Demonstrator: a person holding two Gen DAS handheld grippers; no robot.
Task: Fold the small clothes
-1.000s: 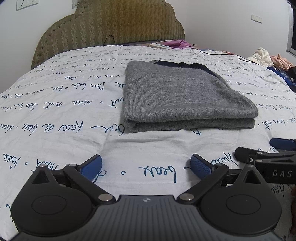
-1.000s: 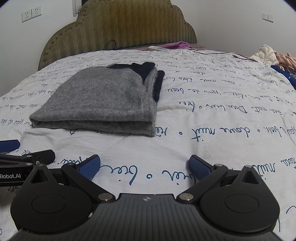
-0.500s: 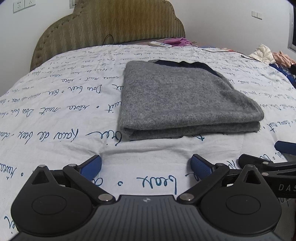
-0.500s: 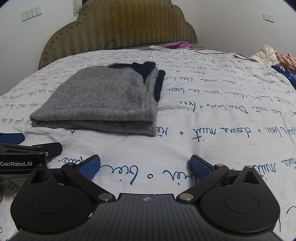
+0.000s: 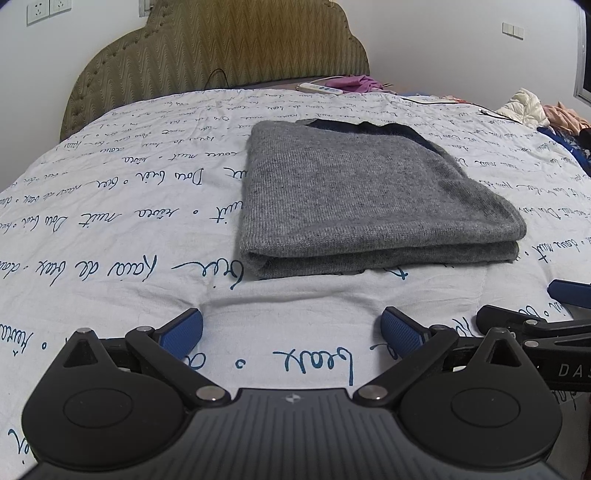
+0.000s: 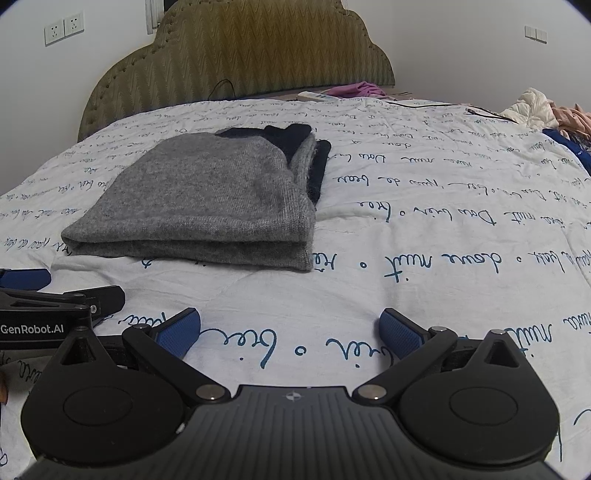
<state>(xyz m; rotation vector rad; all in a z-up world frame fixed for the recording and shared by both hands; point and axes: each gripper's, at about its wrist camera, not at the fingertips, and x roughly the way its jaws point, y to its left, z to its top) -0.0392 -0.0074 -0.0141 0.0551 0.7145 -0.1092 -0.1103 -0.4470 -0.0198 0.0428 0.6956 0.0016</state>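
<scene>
— Across the whole room stretches a big bed, right?

— Yes. A white bedspread with blue curly writing covers it. Behind it stands a tall, olive-green headboard, and white walls rise on both sides.

— What lies on the bed?

— A folded gray sweater sits flat in the middle of the bedspread. It is folded over, so two thick layers show along its near edge. From the right wrist view, dark navy cloth peeks out at its far end.

— Where are the claws?

— Both sit low, near the front edge of the bed, and both stop short of the sweater. Neither touches it. The left gripper has its blue pads spread wide apart, with only bedspread between them. The right gripper looks the same: pads far apart, pinching nothing.

— Can each camera see the other claw?

— Yes. The left camera catches the right one poking in at its right side, and the right camera catches the left one at its left side, with white letters on it.

— Anything smaller, far away?

— A heap of pale and pink clothes rests at the far right. A purple cloth and a white remote lie by the headboard. A thin black cord runs across the far bedspread. White wall sockets sit up high on the left.
</scene>
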